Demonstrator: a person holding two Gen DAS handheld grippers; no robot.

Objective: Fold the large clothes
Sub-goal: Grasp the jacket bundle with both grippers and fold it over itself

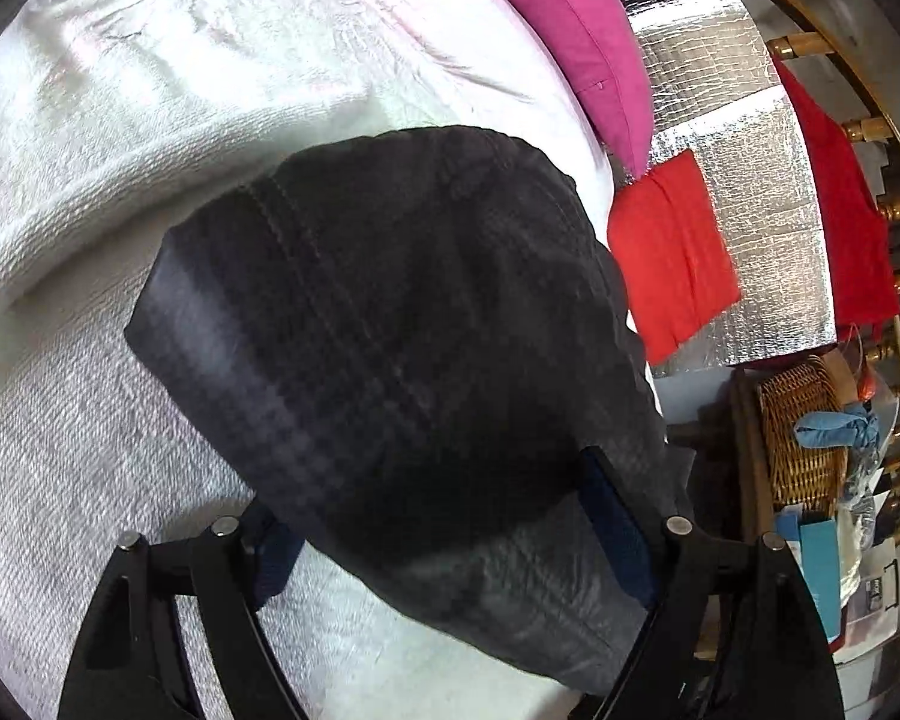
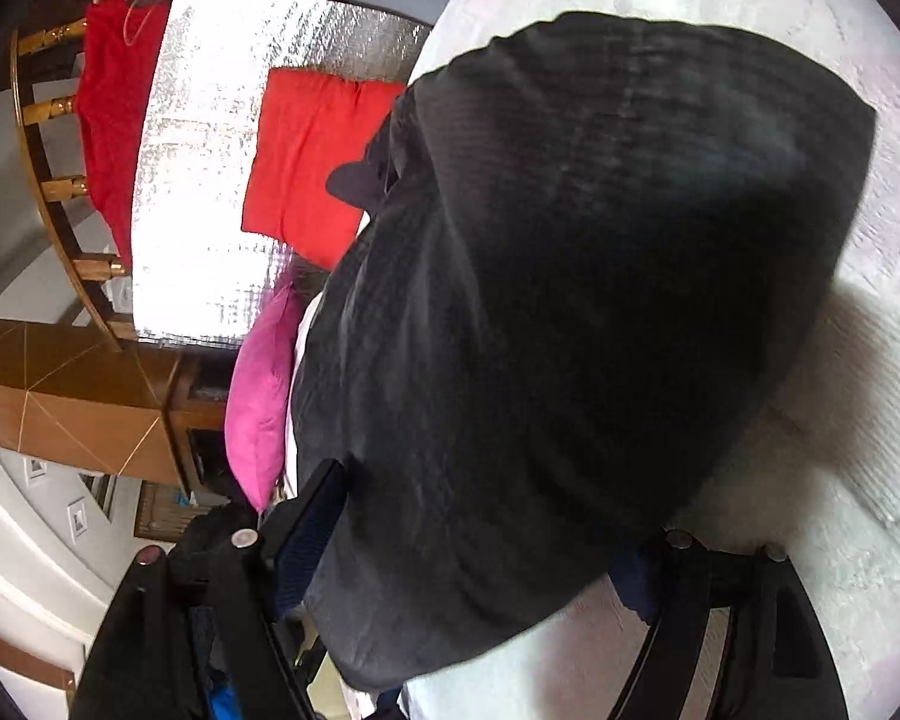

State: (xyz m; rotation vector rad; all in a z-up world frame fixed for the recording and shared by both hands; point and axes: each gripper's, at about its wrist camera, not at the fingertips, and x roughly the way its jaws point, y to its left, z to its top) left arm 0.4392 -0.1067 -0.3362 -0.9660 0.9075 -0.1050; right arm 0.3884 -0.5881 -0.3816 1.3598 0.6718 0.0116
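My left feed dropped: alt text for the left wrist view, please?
A folded dark garment lies on a white bedspread, its near end between the left gripper fingers. Beyond it are a pink pillow and red cloth.

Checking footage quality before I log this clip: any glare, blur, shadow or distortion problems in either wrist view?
Left wrist: fisheye bends the edges; silver foil sheet glints but keeps its texture; dark garment is underexposed. Right wrist: foil sheet blows out to white; the garment is soft, nearly featureless, casting a shadow on the white bedspread.

Your right gripper [image 2: 474,546] straddles the folded black garment [image 2: 570,330] on the white bedspread [image 2: 858,480]; red cloth [image 2: 312,162] at ten o'clock.
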